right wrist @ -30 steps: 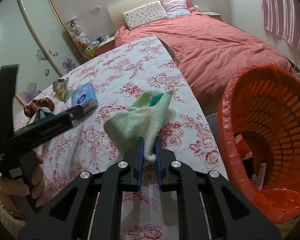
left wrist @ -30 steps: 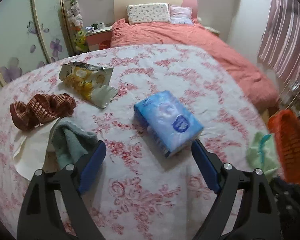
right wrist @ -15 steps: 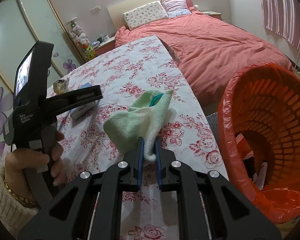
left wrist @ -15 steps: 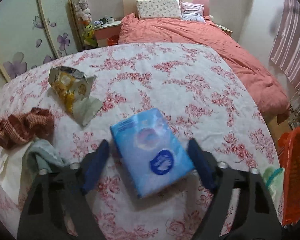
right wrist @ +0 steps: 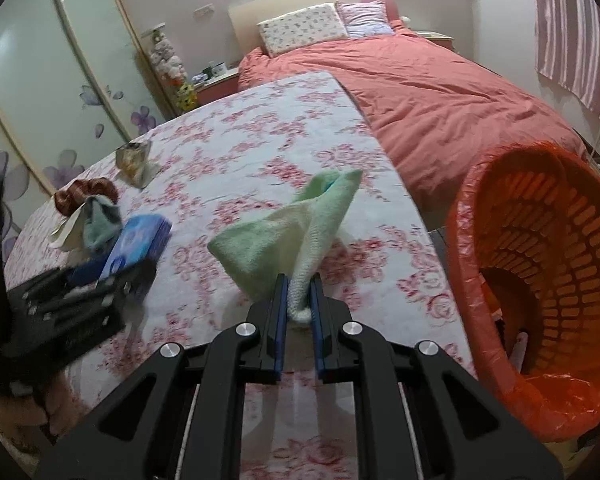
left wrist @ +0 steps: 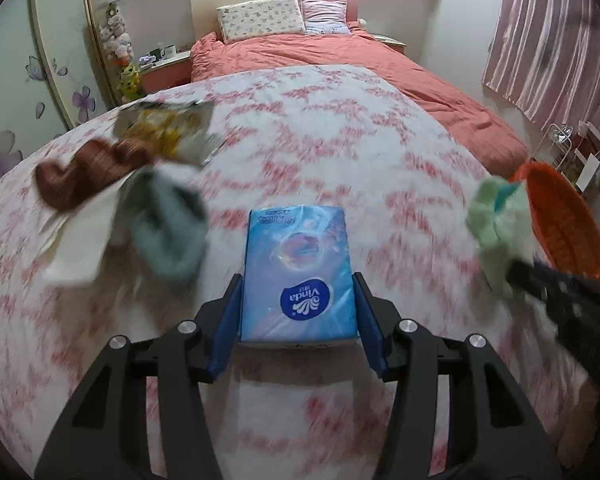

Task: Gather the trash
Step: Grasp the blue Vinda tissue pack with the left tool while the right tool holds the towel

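Note:
A blue Vinda tissue pack (left wrist: 298,256) sits between the blue pads of my left gripper (left wrist: 296,280). The jaws are closing, and both pads lie against the pack's long sides. The pack looks sharp while the floral tabletop (left wrist: 300,140) around it is blurred. From the right wrist view the same pack (right wrist: 140,240) is at the left, in the black left tool. My right gripper (right wrist: 299,284) is shut on a corner of a pale green cloth (right wrist: 284,232), which stands up off the table. An orange bin (right wrist: 540,260) lined with an orange bag stands just right of the table edge.
At the back left of the table lie a crumpled snack wrapper (left wrist: 164,132), a brown knit cloth (left wrist: 84,176), a grey-green cloth (left wrist: 164,224) and white paper (left wrist: 80,252). Behind the table is a bed with a pink cover (left wrist: 340,60). The bin (left wrist: 560,220) holds some scraps.
My left gripper came forward over the tissue pack and its jaws narrowed from wide apart to the pack's sides. The right gripper kept still, holding the green cloth.

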A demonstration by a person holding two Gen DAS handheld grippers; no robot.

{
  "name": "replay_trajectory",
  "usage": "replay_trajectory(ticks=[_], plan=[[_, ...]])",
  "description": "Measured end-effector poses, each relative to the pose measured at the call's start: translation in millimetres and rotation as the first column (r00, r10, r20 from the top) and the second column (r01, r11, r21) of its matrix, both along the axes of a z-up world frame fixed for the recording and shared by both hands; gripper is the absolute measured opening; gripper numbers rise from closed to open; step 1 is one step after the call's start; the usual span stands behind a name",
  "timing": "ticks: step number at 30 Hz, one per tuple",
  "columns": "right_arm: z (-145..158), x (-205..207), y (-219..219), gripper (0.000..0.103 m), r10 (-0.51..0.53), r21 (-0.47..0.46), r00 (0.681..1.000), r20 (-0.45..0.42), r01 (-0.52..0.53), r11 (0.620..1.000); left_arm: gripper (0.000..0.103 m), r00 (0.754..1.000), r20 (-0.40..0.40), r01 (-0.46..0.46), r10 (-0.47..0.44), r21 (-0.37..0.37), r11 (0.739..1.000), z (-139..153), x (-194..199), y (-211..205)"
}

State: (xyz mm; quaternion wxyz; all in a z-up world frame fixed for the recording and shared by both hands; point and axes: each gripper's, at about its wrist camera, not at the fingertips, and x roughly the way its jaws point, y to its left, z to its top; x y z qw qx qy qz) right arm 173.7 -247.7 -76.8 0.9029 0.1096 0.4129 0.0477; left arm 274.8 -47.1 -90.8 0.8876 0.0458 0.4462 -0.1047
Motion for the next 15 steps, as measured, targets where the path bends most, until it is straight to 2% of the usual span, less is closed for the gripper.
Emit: replay_trajectory(ticks=[9,15], plan=[[4,6,18,0.012,0.029,-0.023,1.000,0.007,-0.029,0.999,0.058,0.998,0.016,-0.062,0.063,-0.017,0.998,1,-6,20],[3,8,12,0.014,0.016,0.029,1.000,0.004,-0.016,0.999,0.060,0.997,0.016,-0.075,0.076,-0.033,0.997,1,-6,24]])
